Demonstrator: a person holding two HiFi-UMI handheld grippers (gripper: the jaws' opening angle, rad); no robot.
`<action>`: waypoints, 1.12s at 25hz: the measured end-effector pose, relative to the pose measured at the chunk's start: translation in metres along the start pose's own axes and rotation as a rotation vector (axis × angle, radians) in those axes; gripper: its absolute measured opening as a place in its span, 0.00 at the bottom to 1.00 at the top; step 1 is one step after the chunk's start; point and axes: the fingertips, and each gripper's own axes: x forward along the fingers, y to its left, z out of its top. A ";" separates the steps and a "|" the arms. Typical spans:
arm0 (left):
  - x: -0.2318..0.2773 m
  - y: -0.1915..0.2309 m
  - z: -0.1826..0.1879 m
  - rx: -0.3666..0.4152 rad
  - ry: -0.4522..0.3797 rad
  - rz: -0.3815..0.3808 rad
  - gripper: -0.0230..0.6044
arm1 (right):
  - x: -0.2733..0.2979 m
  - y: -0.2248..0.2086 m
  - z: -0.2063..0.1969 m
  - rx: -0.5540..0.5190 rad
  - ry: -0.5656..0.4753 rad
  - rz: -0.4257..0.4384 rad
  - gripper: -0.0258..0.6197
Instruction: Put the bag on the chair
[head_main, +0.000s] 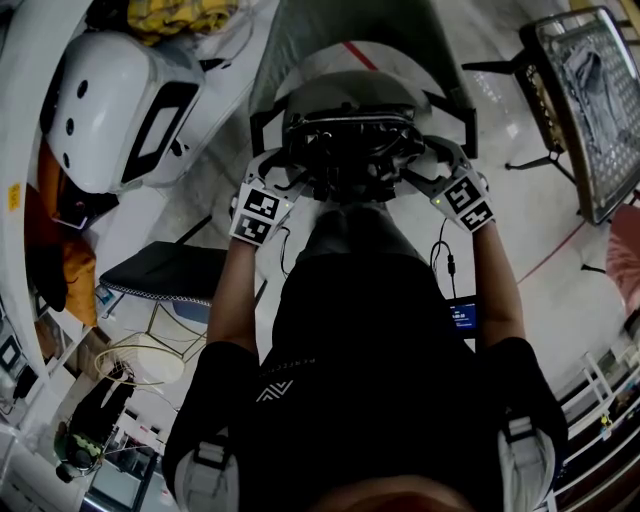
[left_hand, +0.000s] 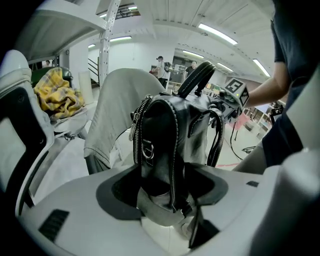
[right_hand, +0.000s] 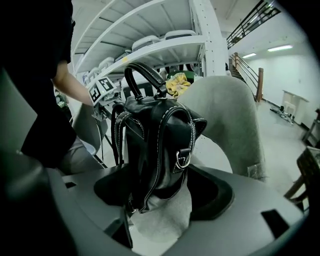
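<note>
Both grippers are on the bag (head_main: 350, 150) at once, so I judge the task to be in its carrying or setting-down stretch, not finished. From the head view I see the left gripper (head_main: 295, 170) at the bag's left end and the right gripper (head_main: 412, 168) at its right end, with the black bag between them, right in front of me. In the left gripper view the jaws stand partly closed with the zipped end of the bag wedged between them, and I read that as a grip. In the right gripper view the jaws likewise hold the opposite end, by the metal ring (right_hand: 182, 160). The bag is upright, its handle (right_hand: 145, 75) arched on top. The grey chair (left_hand: 117, 107) rises just beyond it on the far side, its back close behind the bag. A patch of the same grey cloth shows under the bag's bottom edge in both gripper views, which I take for the seat (right_hand: 162, 220), so the bag seems to be over it. Whether it already bears on that cloth I cannot tell. What is left, as I judge it: settle the bag fully down, see that it stands without help, then open both sets of jaws and draw them away to either side.
</note>
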 end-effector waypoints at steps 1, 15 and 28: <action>-0.001 -0.001 0.000 -0.001 -0.001 -0.001 0.46 | -0.002 -0.001 0.000 0.012 -0.003 -0.010 0.53; -0.015 -0.008 0.000 -0.070 -0.053 0.063 0.18 | -0.031 -0.001 -0.002 0.227 -0.038 -0.198 0.18; -0.057 -0.028 0.002 -0.145 -0.176 0.094 0.08 | -0.033 0.047 0.016 0.228 -0.068 -0.289 0.13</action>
